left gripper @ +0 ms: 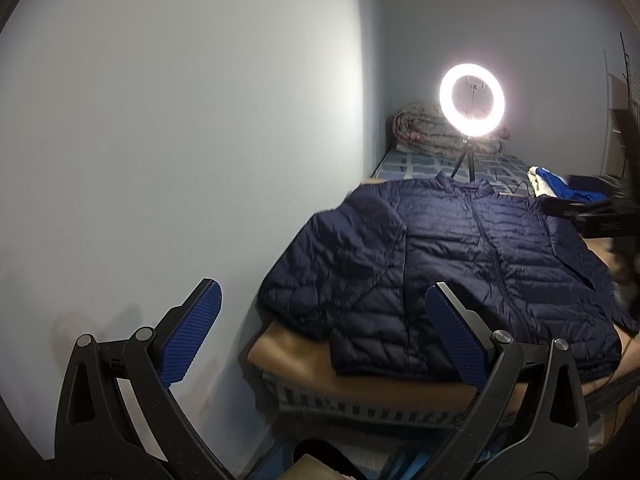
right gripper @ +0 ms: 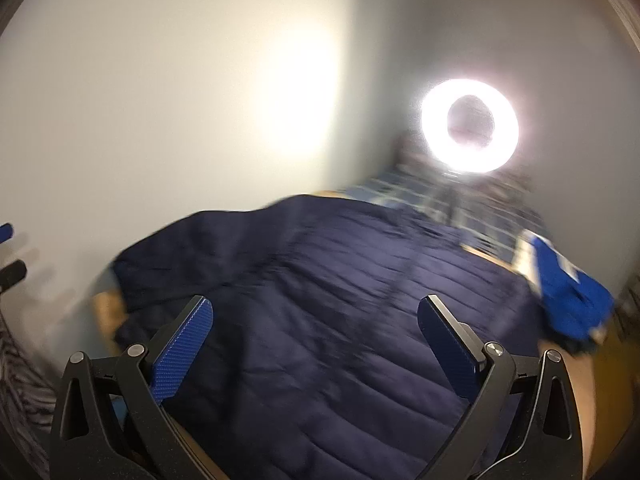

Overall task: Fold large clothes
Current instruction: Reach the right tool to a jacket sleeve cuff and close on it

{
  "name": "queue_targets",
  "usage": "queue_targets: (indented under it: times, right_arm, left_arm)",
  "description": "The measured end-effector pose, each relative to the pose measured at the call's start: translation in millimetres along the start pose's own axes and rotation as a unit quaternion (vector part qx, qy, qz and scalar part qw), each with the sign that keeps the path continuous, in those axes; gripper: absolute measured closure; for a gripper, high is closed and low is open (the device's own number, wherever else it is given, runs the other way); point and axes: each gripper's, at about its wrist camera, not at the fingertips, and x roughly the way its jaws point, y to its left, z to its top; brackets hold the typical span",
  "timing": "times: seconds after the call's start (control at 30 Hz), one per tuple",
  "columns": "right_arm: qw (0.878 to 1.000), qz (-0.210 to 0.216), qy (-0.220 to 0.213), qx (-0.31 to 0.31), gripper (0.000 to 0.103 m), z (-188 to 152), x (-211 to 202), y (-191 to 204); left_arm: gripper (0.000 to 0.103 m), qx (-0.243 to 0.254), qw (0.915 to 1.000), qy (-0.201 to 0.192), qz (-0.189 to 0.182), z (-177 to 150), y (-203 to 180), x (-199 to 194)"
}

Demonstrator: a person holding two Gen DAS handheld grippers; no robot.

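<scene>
A navy quilted puffer jacket [left gripper: 460, 264] lies spread flat, front up, on a brown board [left gripper: 304, 364], collar toward the far end. Its left sleeve is folded across the chest. My left gripper [left gripper: 324, 296] is open, held off the board's near left corner, nothing between its blue pads. In the blurred right wrist view the same jacket [right gripper: 328, 300] fills the middle. My right gripper [right gripper: 316, 308] hovers open above the jacket's lower part and holds nothing. The right gripper's dark body [left gripper: 600, 212] shows at the right edge of the left wrist view.
A lit ring light [left gripper: 472, 100] on a small tripod stands behind the collar on a blue patterned mattress [left gripper: 420, 164]. A rolled blanket [left gripper: 424, 128] lies in the corner. Blue and white clothes [right gripper: 568, 292] sit at the right. A pale wall [left gripper: 180, 140] runs along the left.
</scene>
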Motion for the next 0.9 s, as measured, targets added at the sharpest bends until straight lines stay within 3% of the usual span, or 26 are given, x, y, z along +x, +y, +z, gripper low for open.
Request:
queue_targets:
  times: [0.2, 0.27, 0.5, 0.53, 0.77, 0.9]
  right_arm:
    - [0.994, 0.087, 0.026, -0.058, 0.003, 11, 54, 57]
    - [0.988, 0.122, 0.043, -0.082, 0.013, 13, 75, 84]
    - [0.965, 0.216, 0.096, -0.112, 0.019, 2, 129, 158]
    - [0.962, 0.223, 0.105, -0.117, 0.023, -1, 137, 168]
    - [0.941, 0.266, 0.159, -0.137, 0.026, -16, 186, 222]
    - [0.933, 0.268, 0.186, -0.152, 0.033, -26, 212, 246]
  left_arm:
    - [0.0, -0.012, 0.9999, 0.005, -0.003, -10, 11, -11]
    - [0.0, -0.017, 0.9998, 0.006, -0.004, -13, 15, -14]
    - [0.0, -0.031, 0.9993, 0.018, -0.005, -21, 27, -12]
    - [0.0, -0.034, 0.9992, 0.019, -0.007, -22, 28, -12]
    - [0.0, -0.037, 0.999, 0.022, -0.012, -24, 30, -4]
    - [0.0, -0.035, 0.999, 0.025, -0.013, -27, 30, 1]
